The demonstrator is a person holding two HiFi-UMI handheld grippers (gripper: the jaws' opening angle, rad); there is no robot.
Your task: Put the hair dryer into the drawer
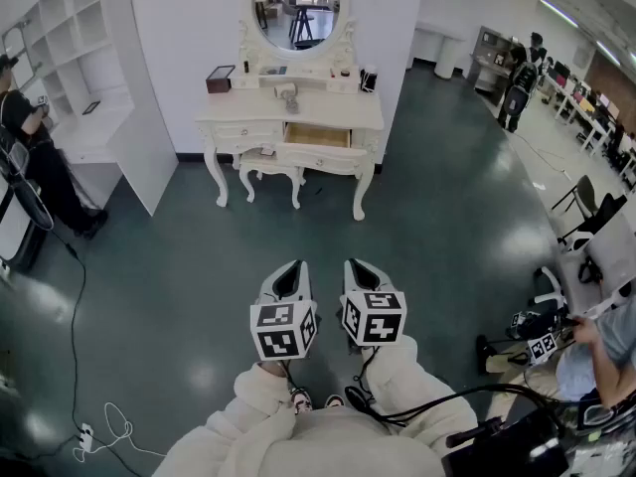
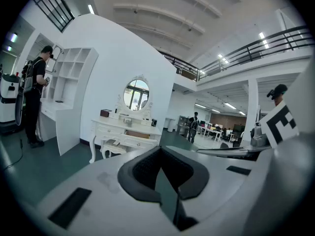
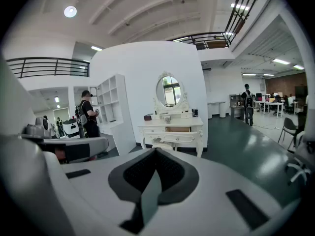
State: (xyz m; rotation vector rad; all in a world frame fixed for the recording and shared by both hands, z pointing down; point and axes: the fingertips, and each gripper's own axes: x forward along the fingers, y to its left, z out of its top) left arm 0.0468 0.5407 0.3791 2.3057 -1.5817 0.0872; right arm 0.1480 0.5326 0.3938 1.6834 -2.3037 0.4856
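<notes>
At the bottom centre of the head view, the left gripper [image 1: 290, 271] and the right gripper [image 1: 360, 269] are held side by side in front of the person's pale sleeves. Both tilt slightly down over the dark green floor [image 1: 179, 266]. Each gripper's own view shows its jaws pressed together with nothing between them, so both are empty.

Beyond a wide stretch of bare floor, in the upper middle of the frame, stands a white dressing table [image 1: 248, 112] with a small stool [image 1: 268, 162] tucked beneath it. On its right side a drawer [image 1: 318, 135] is pulled open, showing a wooden inside. The hair dryer [image 1: 286, 91] lies on the surface just behind that drawer, near the base of the oval mirror [image 1: 298, 3]. A brown box [image 1: 220, 78] sits further left.

I judge the task has barely begun, and the step in hand is the approach. The grippers are well apart from the table, and the dryer is untouched. The next move calls for walking up to the table, spreading one pair of jaws and lining them up on the dryer's handle. With the drawer already open, the other gripper is probably not needed for it.
</notes>
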